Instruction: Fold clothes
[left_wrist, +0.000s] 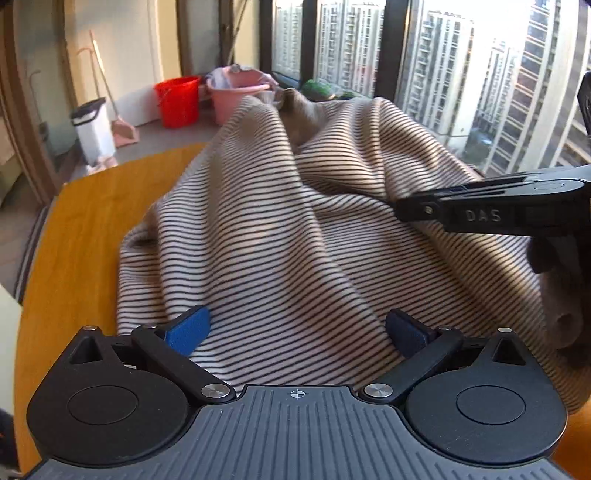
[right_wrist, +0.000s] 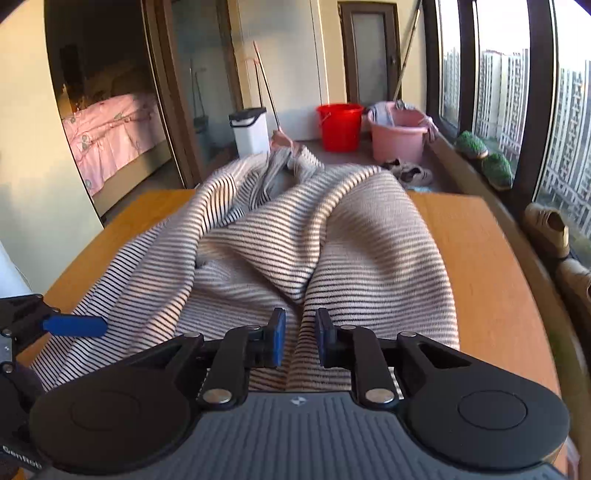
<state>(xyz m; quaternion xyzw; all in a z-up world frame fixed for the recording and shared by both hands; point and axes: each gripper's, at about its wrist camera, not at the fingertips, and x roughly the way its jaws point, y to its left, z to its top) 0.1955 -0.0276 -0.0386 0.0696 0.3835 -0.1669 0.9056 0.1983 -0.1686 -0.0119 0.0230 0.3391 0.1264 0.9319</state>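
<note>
The striped garment (left_wrist: 295, 221) lies crumpled in loose ridges across the wooden surface (left_wrist: 85, 229), covering most of its middle; bare wood shows at both sides in the right wrist view (right_wrist: 491, 258). The left tongs (left_wrist: 297, 332) stand wide apart, the blue pads (left_wrist: 190, 330) well separated, with striped cloth spread flat beneath and between them; neither pad presses on the fabric, so nothing is gripped. In the right wrist view the same tongs enter at the lower left edge, one blue finger (right_wrist: 74, 326) lying over the near hem of the garment. The right tongs (right_wrist: 300, 338) stand at a narrow gap, their blue pads (right_wrist: 277, 338) close together, with a raised fold of the garment running up between them; the pads appear just clear of the cloth, though the view here is too tight to rule out light contact. In the left wrist view the right tongs (left_wrist: 397, 210) reach in from the right edge with the tip low against a ridge of the fabric. Beyond the surface, on the floor by the window, stand a red bucket (right_wrist: 340, 125), a pink basin (right_wrist: 397, 138) and a white bin (right_wrist: 249, 131). A bed with pink bedding (right_wrist: 110, 133) shows through the doorway at left.
</note>
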